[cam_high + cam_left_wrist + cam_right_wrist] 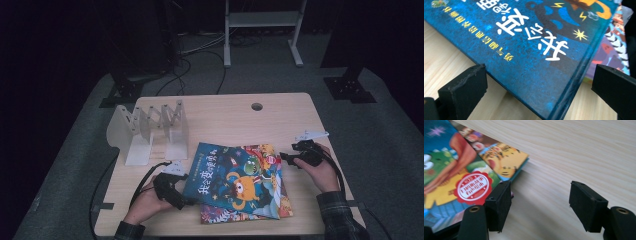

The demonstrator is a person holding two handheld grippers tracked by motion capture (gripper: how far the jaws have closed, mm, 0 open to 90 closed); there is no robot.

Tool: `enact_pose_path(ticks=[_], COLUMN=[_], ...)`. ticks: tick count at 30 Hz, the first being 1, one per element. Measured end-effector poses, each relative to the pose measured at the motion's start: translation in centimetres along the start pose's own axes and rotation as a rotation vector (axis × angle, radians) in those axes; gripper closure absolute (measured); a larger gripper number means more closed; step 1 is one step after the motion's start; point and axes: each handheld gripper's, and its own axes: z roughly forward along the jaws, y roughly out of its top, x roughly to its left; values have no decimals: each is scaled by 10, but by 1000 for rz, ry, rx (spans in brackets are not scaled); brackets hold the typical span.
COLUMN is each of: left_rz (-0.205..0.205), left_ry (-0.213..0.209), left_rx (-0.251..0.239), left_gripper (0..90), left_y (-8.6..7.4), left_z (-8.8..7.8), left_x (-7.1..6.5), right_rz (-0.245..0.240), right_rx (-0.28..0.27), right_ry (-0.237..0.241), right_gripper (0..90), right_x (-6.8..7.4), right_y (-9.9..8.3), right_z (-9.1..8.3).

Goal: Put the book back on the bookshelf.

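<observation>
Near the left edge of the bench, towards the rear, the white folding book rack stands upright. Its slots hold nothing, so no book has been filed yet and the whole sorting job looks still to be done.

Just in front of the rack, by the front left part of the bench, the left gripper sits at the near left corner of the blue book. In the left gripper view its jaws are released and stand wide. The corner of the blue book lies between them, but neither pad presses on it. I would judge that the grasp is lined up and not yet made.

The blue book lies flat on top of a loose pile at the middle of the front edge. A purple-covered book peeks out beneath it, and a bright cartoon-covered book fans out to the right.

At the right side of the pile, the right gripper points at the edge of that cartoon-covered book. Its jaws are released, with bare bench between them. One pad is just beside the book's edge and grips nothing.

What is left: closing on a book, lifting it, carrying it to the rack and standing it in a slot, then the same for the other books.
</observation>
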Motion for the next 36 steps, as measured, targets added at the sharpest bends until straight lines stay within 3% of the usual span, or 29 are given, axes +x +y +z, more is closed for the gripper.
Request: enact_pose_path(ticks=[3,5,8,12,18,22,29,36], left_rz=[6,7,18,17,-15,-45,-70,-81], left_ry=[-23,-46,-67,-44,8,59,80,91], left_rx=[-5,-17,-21,-22,-70,-85,-96,-93], left_gripper=[0,0,0,0,0,0,0,0], left_y=[1,2,3,4,1,-3,-7,-10], left_z=[2,4,7,7,-1,-6,-10,-12], left_x=[-2,-3,-5,-4,2,7,13,17], right_rz=[-4,25,29,29,48,56,67,32], right_rx=[8,-17,-26,-46,-44,-32,-35,-46], right_ry=[-19,-5,15,68,124,137,148,146], right_gripper=[320,304,294,276,268,264,257,277], right_x=[-3,-4,-2,9,19,21,22,29], right_y=[4,5,5,5,3,1,1,6], right_z=[1,-2,-4,-7,-2,5,8,12])
